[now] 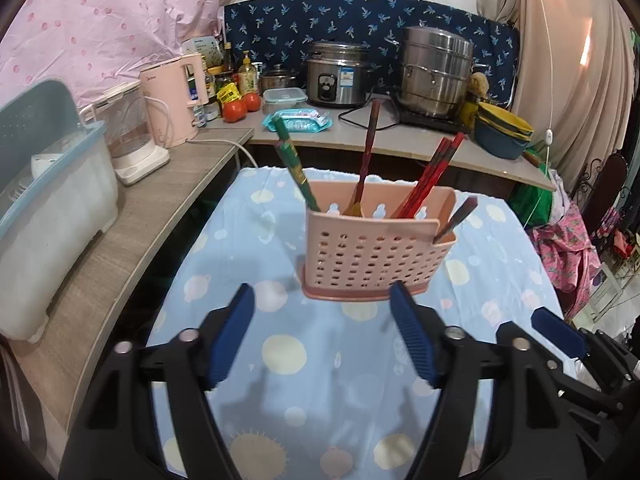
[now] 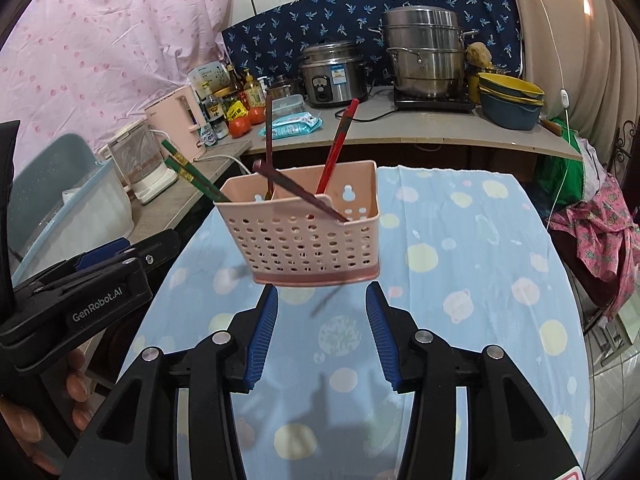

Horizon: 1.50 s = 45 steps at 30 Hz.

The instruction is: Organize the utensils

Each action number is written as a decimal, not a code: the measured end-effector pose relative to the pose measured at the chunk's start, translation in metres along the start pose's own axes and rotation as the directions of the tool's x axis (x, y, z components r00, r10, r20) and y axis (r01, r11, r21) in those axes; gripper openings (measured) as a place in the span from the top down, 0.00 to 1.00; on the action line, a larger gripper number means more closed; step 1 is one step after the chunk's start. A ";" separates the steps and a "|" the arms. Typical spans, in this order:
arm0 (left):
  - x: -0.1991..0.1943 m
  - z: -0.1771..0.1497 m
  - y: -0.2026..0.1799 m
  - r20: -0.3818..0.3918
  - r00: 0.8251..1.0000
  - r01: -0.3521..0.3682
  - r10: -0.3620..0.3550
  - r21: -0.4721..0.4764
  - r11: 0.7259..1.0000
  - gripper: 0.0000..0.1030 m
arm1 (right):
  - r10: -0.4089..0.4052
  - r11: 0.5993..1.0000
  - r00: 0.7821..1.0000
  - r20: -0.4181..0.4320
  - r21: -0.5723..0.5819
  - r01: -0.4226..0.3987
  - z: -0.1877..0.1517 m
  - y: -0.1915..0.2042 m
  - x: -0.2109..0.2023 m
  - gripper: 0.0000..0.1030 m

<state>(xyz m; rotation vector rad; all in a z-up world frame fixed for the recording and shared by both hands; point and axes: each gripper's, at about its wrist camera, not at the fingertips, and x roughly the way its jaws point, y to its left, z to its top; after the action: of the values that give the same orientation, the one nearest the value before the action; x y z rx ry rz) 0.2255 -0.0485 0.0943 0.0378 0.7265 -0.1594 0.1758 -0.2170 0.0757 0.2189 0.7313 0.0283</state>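
Both claws, L & R, spread wide before pink utensil holder.

bare cloth lies open before the holder; leaning chopsticks and spoon crowd its top.

- The left wrist camera sits low behind the left gripper, looking forward and slightly down along its blue-padded fingers across the pale blue dotted tabletop.
- It faces the pink perforated plastic utensil holder nearly head-on, close in, with the right gripper edging in at lower right.
- The right wrist camera rides behind the right gripper, same forward, downward tilt, also near.
- From there the pink holder sits left of centre, and the left gripper shows at the left edge.
- Both views share the holder, the dotted tabletop, and the grey kitchen counter behind.
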 end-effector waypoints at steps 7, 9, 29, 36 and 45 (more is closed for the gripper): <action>0.002 -0.015 0.001 -0.026 1.000 -0.017 0.017 0.010 1.000 0.29 | -0.015 1.000 1.000 0.003 0.013 0.015 -0.009 -0.001 -0.002 0.43; 0.004 -0.019 0.001 -0.035 0.999 -0.022 0.022 0.008 1.000 0.24 | -0.012 1.000 1.000 -0.004 0.012 0.012 -0.011 -0.001 -0.002 0.38; 0.013 -0.044 0.002 -0.065 0.993 -0.094 0.095 0.018 0.995 0.09 | -0.098 0.995 0.994 -0.039 -0.011 0.098 -0.033 -0.006 0.007 0.15; 0.018 -0.051 0.001 -0.085 0.991 -0.103 0.104 0.022 0.994 0.09 | -0.113 0.993 0.993 -0.039 -0.017 0.113 -0.037 -0.008 0.009 0.06; 0.021 -0.053 0.001 -0.090 0.990 -0.107 0.108 0.024 0.994 0.09 | -0.118 0.993 0.992 -0.048 -0.014 0.118 -0.039 -0.009 0.013 0.06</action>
<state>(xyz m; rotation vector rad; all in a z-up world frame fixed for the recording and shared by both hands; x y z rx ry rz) 0.2063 -0.0456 0.0409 0.1031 0.8127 -0.0619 0.1586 -0.2174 0.0372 0.1646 0.7918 -0.0752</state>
